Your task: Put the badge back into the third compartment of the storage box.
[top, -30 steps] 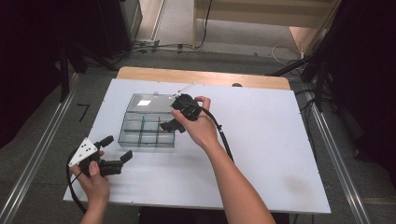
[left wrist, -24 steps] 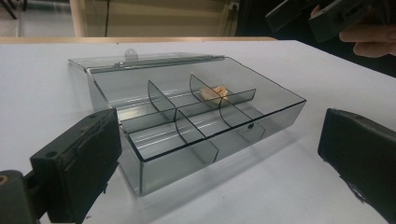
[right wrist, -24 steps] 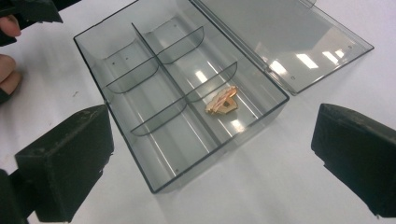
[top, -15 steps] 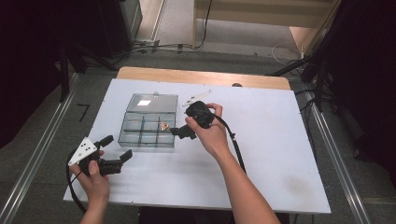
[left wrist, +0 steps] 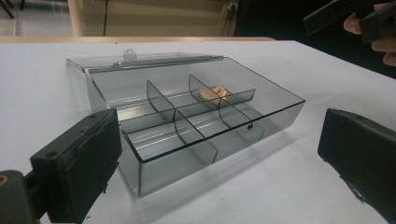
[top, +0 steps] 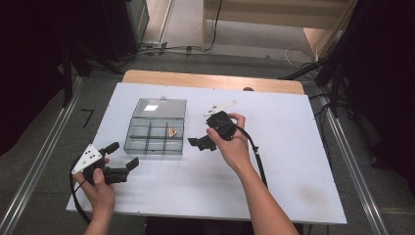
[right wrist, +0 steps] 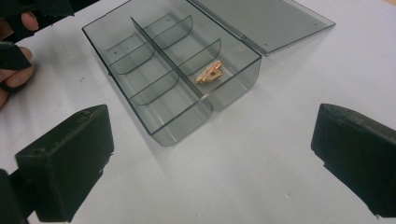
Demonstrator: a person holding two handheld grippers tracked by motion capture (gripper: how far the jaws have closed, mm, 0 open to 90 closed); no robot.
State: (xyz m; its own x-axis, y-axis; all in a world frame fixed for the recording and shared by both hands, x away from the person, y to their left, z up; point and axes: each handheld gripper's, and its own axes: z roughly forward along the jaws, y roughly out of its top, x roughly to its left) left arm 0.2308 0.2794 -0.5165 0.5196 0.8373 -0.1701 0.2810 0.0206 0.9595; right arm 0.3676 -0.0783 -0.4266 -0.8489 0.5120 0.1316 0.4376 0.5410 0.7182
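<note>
Two black grippers are seen, each with a pair of blocky, matte jaws with slightly scuffed edges. A grey three-cornered plate dotted with small dark holes is carried on top of the left gripper (top: 122,156). A black cable is trailed from each; that of the right gripper (top: 201,143) is run along the forearm. Both forearms are bare, and no sleeves are worn.

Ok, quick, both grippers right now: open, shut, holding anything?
Left gripper: open, jaws wide apart, holding nothing.
Right gripper: open, jaws wide apart, holding nothing, beside the clear compartment box.
</note>
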